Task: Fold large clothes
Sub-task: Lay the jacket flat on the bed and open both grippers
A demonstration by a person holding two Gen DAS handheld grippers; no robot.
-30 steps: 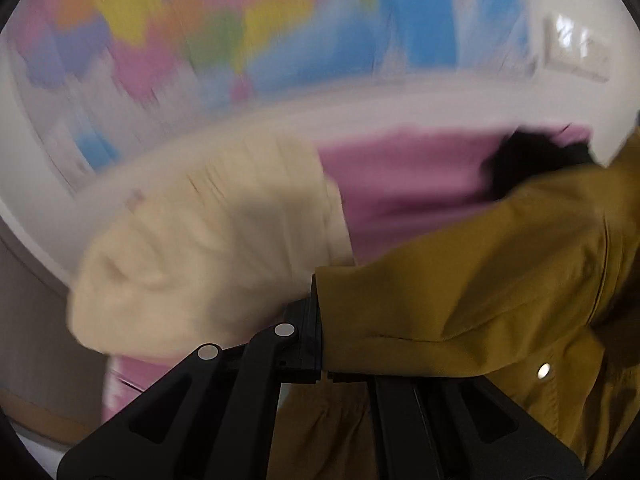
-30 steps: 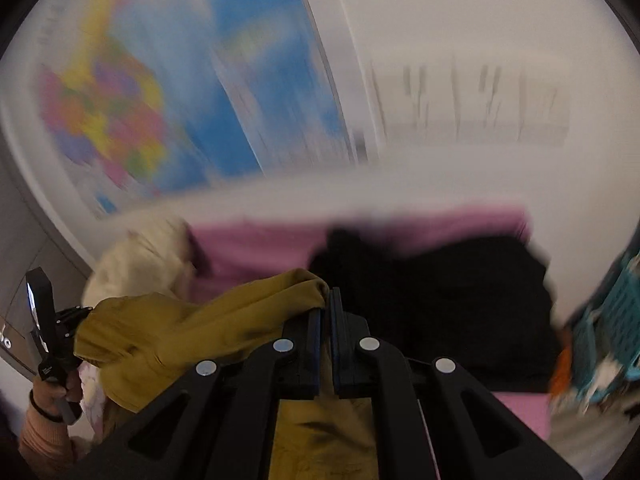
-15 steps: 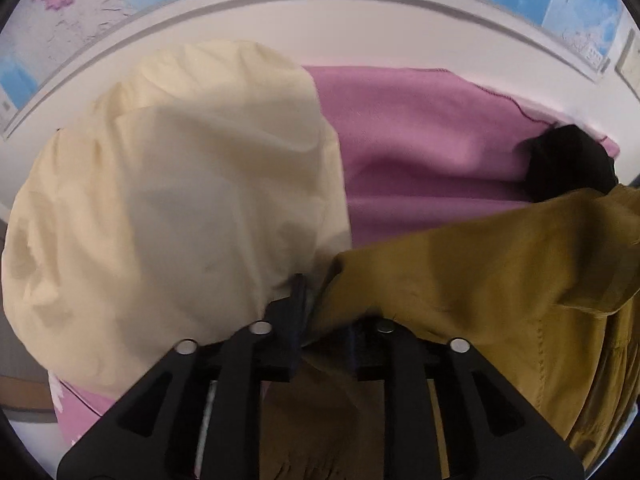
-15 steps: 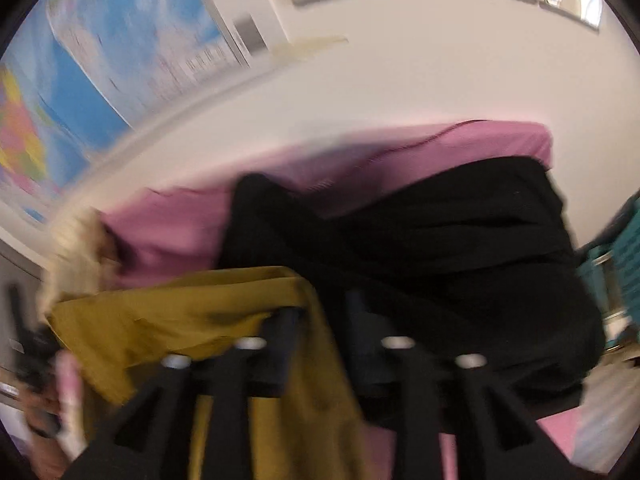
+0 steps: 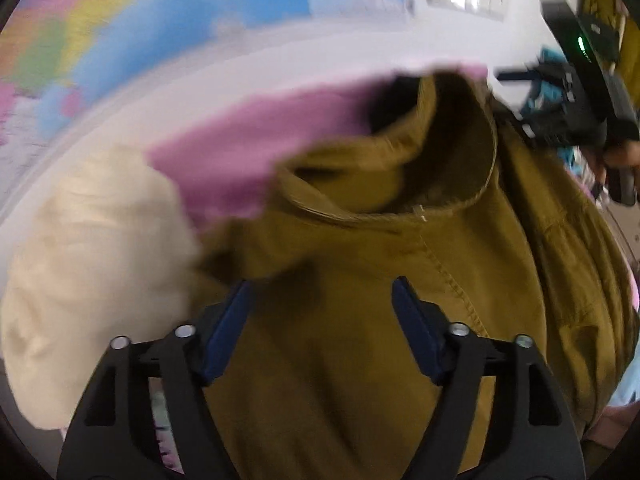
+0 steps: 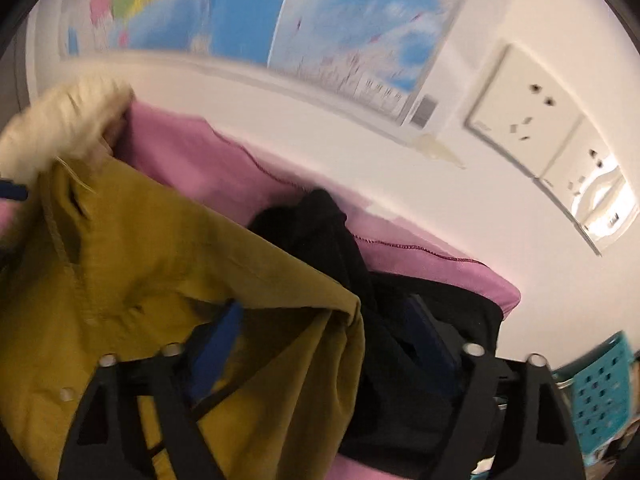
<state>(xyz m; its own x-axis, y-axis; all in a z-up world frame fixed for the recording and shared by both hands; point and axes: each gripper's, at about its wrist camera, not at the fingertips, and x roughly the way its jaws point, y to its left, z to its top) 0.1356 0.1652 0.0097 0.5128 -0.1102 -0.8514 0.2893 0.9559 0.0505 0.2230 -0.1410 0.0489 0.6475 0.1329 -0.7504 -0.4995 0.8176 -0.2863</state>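
Note:
A mustard jacket [image 5: 400,280] lies spread over a pink cloth [image 5: 248,148], collar toward the wall. My left gripper [image 5: 320,300] hovers above the jacket. Its jaws are opening and the blue pads touch no fabric. In the right wrist view the jacket's edge [image 6: 160,272] drapes across my right gripper [image 6: 326,320], whose jaws are also opening. Loose fabric lies between them and partly hides the left pad. A black garment [image 6: 320,232] lies under the right finger. The left gripper's blue fingertip [image 6: 12,192] shows at the far left edge.
A cream garment [image 5: 92,260] is heaped at the left end of the pink cloth [image 6: 192,160]. A white wall with a coloured map [image 6: 248,12] and sockets [image 6: 528,108] stands close behind. A teal basket [image 6: 600,392] sits to the right. The right gripper's black housing [image 5: 580,92] is at upper right.
Both grippers were shut on the mustard jacket a second ago and now stand open. The jacket has dropped onto the pile, and both views have swung and tilted.

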